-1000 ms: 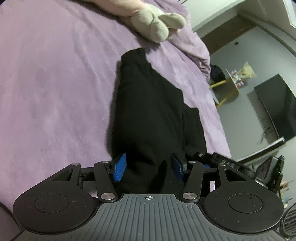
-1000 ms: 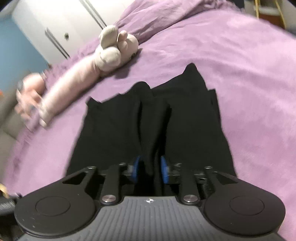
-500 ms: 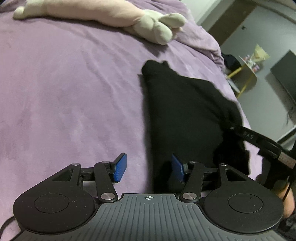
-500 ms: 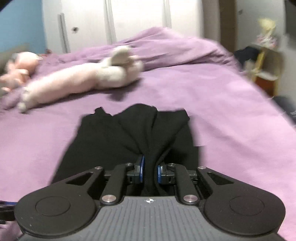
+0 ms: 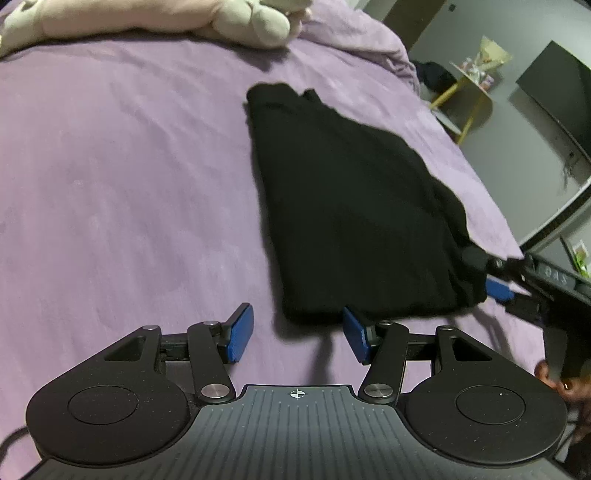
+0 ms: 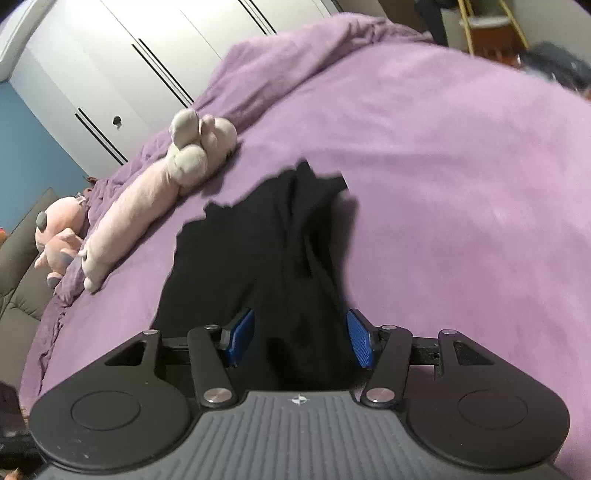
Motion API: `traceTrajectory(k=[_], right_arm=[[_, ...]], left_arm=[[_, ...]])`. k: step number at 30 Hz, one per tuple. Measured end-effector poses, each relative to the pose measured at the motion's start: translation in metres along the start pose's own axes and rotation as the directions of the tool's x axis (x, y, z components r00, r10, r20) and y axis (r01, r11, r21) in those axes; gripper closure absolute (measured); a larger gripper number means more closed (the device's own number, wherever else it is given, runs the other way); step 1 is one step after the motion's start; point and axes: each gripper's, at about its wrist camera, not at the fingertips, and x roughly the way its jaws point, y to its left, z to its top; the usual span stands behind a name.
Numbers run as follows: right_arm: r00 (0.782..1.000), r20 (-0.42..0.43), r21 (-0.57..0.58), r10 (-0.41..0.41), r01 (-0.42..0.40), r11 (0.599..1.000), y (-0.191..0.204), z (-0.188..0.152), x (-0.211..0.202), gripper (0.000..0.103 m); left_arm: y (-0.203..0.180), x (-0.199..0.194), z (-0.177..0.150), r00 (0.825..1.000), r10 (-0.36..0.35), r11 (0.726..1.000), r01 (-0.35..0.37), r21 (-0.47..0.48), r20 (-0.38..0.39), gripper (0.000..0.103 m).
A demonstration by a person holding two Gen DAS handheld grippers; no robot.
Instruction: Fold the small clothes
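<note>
i've got the black garment (image 5: 354, 221) lying on the purple bed cover (image 5: 129, 184), folded lengthwise into a long narrow strip that runs away from me toward the stuffed toy (image 5: 155, 22) at the head of the bed. my left gripper (image 5: 297, 338) sits just off the strip's near end: its jaws stand apart with only bed cover between them, and the right-hand pad (image 5: 355, 339) is at the cloth's near edge, touching or just short of it, i can't tell which. nothing is held there.

my right gripper (image 6: 301, 339) is at the near right corner of the strip. its jaws are opening, and a bunched ridge of the black cloth lies between the blue pads without either one pressing on it, so i read that as letting go.

as i judge it, the lengthwise fold is in place, though the right side looks rumpled and lumpy near the corner. what's left is smoothing that edge, then bringing one end over the other to make a compact bundle. a second pink toy (image 6: 59, 236) sits well clear.
</note>
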Motion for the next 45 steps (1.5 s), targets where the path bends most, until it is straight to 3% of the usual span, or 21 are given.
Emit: traceTrajectory(k=[3,5,8,11,13,16,21,30,34,39,40,43,45], right_arm=[[1.0,-0.013,-0.039,-0.028,0.028,0.999,0.005,-0.006,0.002,0.053],[0.996,-0.024,-0.065,-0.087,0.085,0.994,0.01,-0.004,0.01,0.081],[0.998,-0.022,-0.049,-0.064,0.063,0.997,0.013,0.001,0.007,0.089],[0.99,0.006,0.125,0.14,-0.14,0.982,-0.006,0.005,-0.008,0.09],[0.981,0.018,0.229,0.195,-0.194,0.954,-0.027,0.004,-0.009,0.09],[0.998,-0.042,0.147,0.041,-0.034,0.988,-0.028,0.0,-0.001,0.09],[0.999,-0.029,0.077,0.021,-0.018,0.997,-0.017,-0.002,-0.001,0.09],[0.999,-0.031,0.052,0.042,-0.04,0.998,-0.019,-0.001,0.001,0.084],[0.997,-0.032,0.091,0.066,-0.063,0.994,-0.024,0.001,-0.001,0.084],[0.992,-0.019,0.163,0.121,-0.117,0.98,-0.031,0.002,-0.008,0.083],[0.991,-0.015,0.178,0.136,-0.131,0.975,-0.033,0.002,-0.01,0.079],[0.982,-0.009,0.225,0.186,-0.179,0.958,-0.039,-0.001,-0.015,0.064],[0.978,-0.015,0.243,0.207,-0.198,0.95,-0.042,-0.005,-0.015,0.064]], left_arm=[[-0.008,-0.001,-0.007,1.0,0.0,0.999,0.0,0.032,0.004,0.044],[-0.014,0.001,-0.007,1.0,0.025,0.999,-0.025,0.047,0.0,0.044],[-0.019,0.006,-0.001,0.998,0.068,0.997,-0.068,0.035,0.001,0.045],[-0.02,0.01,0.008,0.994,0.109,0.994,-0.109,-0.007,0.004,0.047],[-0.022,0.011,0.012,0.991,0.135,0.991,-0.135,-0.023,0.013,0.047],[-0.023,0.012,0.017,0.988,0.152,0.988,-0.151,-0.045,0.021,0.046],[-0.023,0.015,0.02,0.985,0.173,0.983,-0.172,-0.066,0.016,0.046],[-0.012,0.017,0.026,0.988,0.152,0.979,-0.149,-0.138,0.017,0.044],[0.003,0.012,0.026,0.991,0.123,0.968,-0.111,-0.225,0.043,0.044],[0.016,-0.003,0.027,0.983,0.161,0.946,-0.127,-0.298,0.091,0.046],[0.019,-0.007,0.027,0.983,0.158,0.942,-0.123,-0.312,0.091,0.046],[0.023,-0.017,0.021,0.993,0.084,0.944,-0.052,-0.326,0.086,0.047],[0.024,-0.022,0.014,0.996,-0.02,0.936,0.05,-0.348,0.09,0.047]])
